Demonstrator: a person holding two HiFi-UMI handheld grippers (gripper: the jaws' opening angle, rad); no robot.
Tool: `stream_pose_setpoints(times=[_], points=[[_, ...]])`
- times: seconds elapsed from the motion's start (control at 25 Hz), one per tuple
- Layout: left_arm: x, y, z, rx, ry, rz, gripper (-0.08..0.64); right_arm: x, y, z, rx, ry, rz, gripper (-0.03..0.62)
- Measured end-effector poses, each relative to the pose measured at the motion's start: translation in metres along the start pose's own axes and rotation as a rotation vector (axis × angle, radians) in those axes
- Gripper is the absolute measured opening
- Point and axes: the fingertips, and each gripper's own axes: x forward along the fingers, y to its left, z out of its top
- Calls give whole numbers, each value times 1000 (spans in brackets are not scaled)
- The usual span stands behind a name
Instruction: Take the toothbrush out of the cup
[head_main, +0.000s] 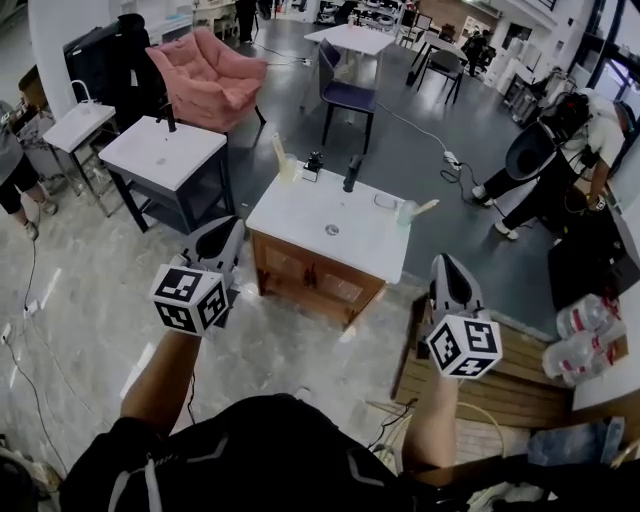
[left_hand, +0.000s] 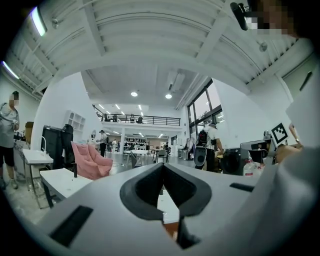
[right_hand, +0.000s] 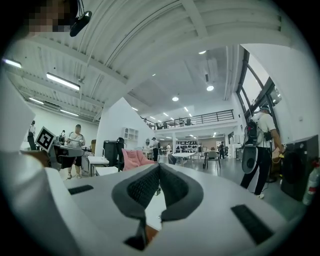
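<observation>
A white-topped wooden vanity cabinet (head_main: 300, 215) stands on the floor ahead of me. Near its right edge is a clear cup (head_main: 405, 212) with a pale stick-like toothbrush (head_main: 426, 207) leaning out to the right. A second pale cup (head_main: 287, 168) with an upright item sits at the back left corner, beside a black faucet (head_main: 352, 173). My left gripper (head_main: 226, 230) is shut and empty, short of the cabinet's left front corner. My right gripper (head_main: 447, 264) is shut and empty, off the cabinet's right front. Both gripper views show shut jaws, left gripper (left_hand: 162, 165), right gripper (right_hand: 159, 166), with only the white top showing past them.
Another white table (head_main: 165, 150) with a black faucet stands to the left, a pink armchair (head_main: 210, 75) behind it. A purple chair (head_main: 348, 95) is beyond the cabinet. A person (head_main: 560, 150) bends at the right. A wooden pallet (head_main: 500, 385) and water bottles (head_main: 590, 335) lie at my right.
</observation>
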Motion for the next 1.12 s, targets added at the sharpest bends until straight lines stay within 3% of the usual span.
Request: stream_pose_setpoints(times=[0.32,0.6,0.92,1.12], points=[[61,-25,3,11,-14,14,5,23,-63,-7,17,-15,-6,5],[100,-46,-2,26,1,-4,5,39,-93,-14,25,-18,9,5],[150,-50,-7,31,5,-50,5,60,-115,-27,33,-2,-19,5],[189,-26,-16,2,5,-80,5,82,-114,-30,7,14,-60,5]])
